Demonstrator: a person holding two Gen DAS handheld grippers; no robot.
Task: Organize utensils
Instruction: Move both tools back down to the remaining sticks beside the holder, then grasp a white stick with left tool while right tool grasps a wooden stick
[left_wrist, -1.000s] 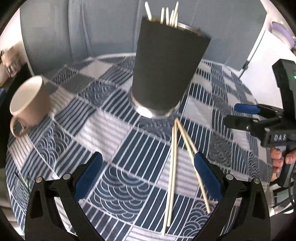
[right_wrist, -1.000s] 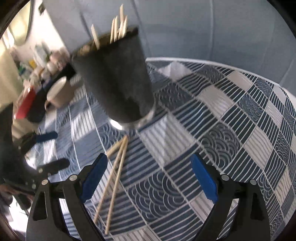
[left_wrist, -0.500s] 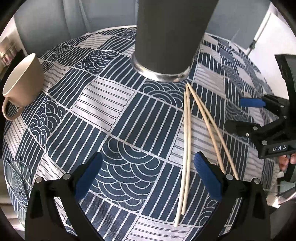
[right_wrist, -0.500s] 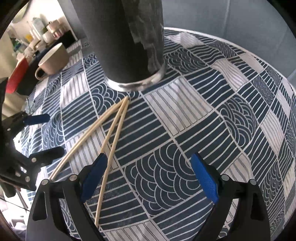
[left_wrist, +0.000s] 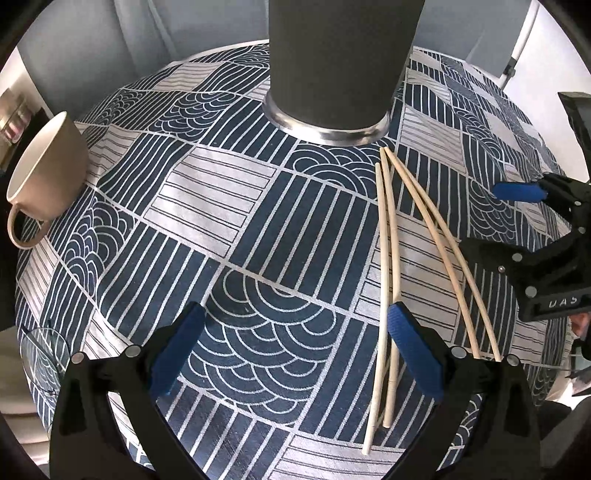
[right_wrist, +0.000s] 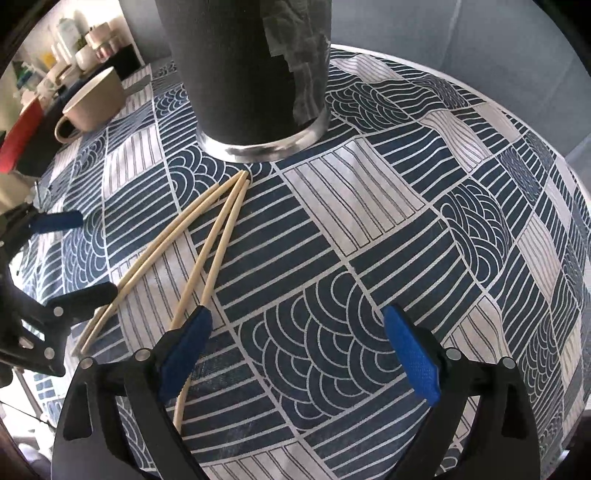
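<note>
Shelf clutter (right_wrist: 74, 40), perhaps jars, right view only

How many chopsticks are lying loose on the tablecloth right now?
4 chopsticks, fanned out from the dark holder's base: two toward the left gripper, two toward the right gripper. The holder's top is out of view.

Both cameras sit low over the tabletop (left_wrist: 258, 229), each looking forward and down along its own blue-padded jaws. The left wrist view faces the dark cup (left_wrist: 340, 66) from close by, with the chopsticks (left_wrist: 388, 236) to its right and the right gripper (left_wrist: 517, 218) at its right edge. The right wrist view faces the same cup (right_wrist: 243, 74) from the other side, equally near, with the chopsticks (right_wrist: 207, 243) to its left and the left gripper (right_wrist: 59, 258) at its left edge. Both views share the cup's base, the chopsticks, the beige mug (left_wrist: 44, 173) and the patterned cloth between.
</note>
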